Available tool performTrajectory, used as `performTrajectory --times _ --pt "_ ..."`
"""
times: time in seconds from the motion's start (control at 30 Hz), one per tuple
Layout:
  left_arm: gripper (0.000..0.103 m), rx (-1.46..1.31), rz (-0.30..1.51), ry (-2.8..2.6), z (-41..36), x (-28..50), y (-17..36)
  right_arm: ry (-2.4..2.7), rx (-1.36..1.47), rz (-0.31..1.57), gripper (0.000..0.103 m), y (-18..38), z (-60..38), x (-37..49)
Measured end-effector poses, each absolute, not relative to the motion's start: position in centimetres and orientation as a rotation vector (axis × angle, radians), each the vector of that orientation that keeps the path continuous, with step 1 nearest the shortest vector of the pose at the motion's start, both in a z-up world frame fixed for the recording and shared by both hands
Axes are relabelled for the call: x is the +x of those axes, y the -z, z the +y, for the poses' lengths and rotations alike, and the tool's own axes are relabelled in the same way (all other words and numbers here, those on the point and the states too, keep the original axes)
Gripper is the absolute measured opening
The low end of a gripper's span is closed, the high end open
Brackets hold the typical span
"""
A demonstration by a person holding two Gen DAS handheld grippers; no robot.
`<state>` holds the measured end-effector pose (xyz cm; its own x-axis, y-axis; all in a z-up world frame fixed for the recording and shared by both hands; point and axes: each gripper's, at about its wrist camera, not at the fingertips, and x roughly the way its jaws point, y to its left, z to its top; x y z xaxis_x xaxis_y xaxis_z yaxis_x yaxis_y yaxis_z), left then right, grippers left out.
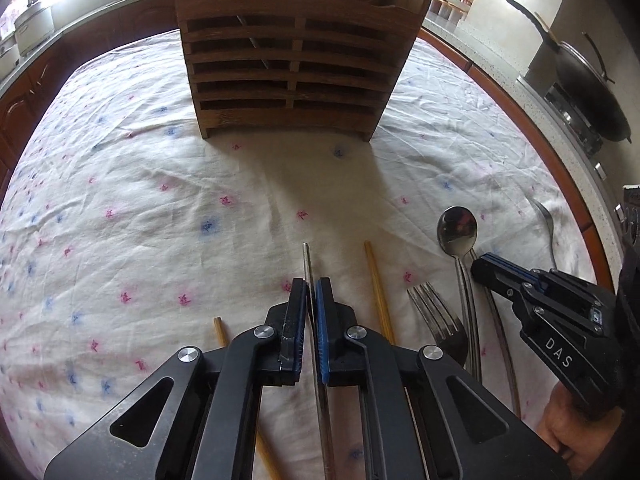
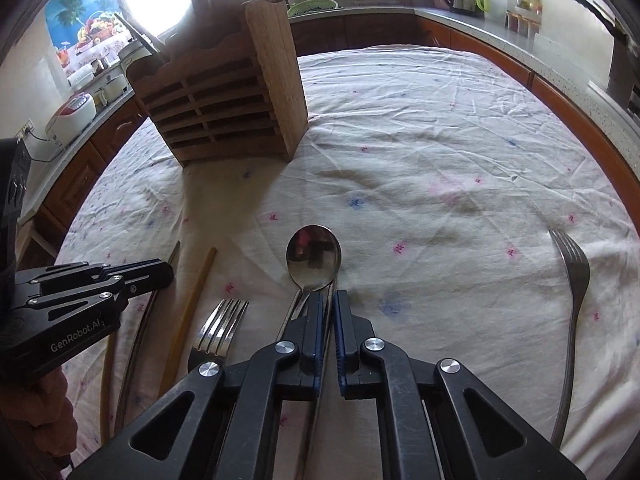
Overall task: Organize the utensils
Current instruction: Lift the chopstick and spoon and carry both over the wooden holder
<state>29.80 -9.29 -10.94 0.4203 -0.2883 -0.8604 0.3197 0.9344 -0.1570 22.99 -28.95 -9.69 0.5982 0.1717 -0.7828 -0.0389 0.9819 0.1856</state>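
Observation:
A slatted wooden utensil holder (image 1: 292,68) stands at the far side of the table; it also shows in the right wrist view (image 2: 224,108). My left gripper (image 1: 311,286) is shut on a metal chopstick (image 1: 307,258) lying on the cloth. My right gripper (image 2: 329,298) is shut on another metal chopstick (image 2: 331,285) that lies beside the spoon (image 2: 313,258). The spoon (image 1: 457,230), a fork (image 1: 434,312) and a wooden chopstick (image 1: 376,284) lie between the two grippers. The right gripper (image 1: 484,268) shows at the right of the left wrist view.
A second fork (image 2: 574,276) lies at the right on the flowered tablecloth (image 2: 420,140). Another wooden chopstick (image 1: 219,330) lies left of my left gripper. A wok (image 1: 592,88) sits on the stove at the right. Counters with appliances ring the table.

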Motion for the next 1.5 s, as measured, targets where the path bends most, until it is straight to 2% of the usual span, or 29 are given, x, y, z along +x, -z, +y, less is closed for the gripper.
performTrajectory --times 0.17,0.57,1.5 --pt "0.004 -0.043 1.032 0.410 -7.7 28.4 8.8 -0.153 0.239 0.906 0.004 8.7 -30.5 21.9" --pt "0.004 -0.141 0.883 0.435 -4.6 24.3 2.2 -0.216 0.261 0.743 0.004 2.0 -31.1 18.9" --pt "0.004 -0.191 0.692 0.398 -1.7 18.3 -3.3 -0.262 0.213 0.554 0.004 -4.5 -30.3 13.2"
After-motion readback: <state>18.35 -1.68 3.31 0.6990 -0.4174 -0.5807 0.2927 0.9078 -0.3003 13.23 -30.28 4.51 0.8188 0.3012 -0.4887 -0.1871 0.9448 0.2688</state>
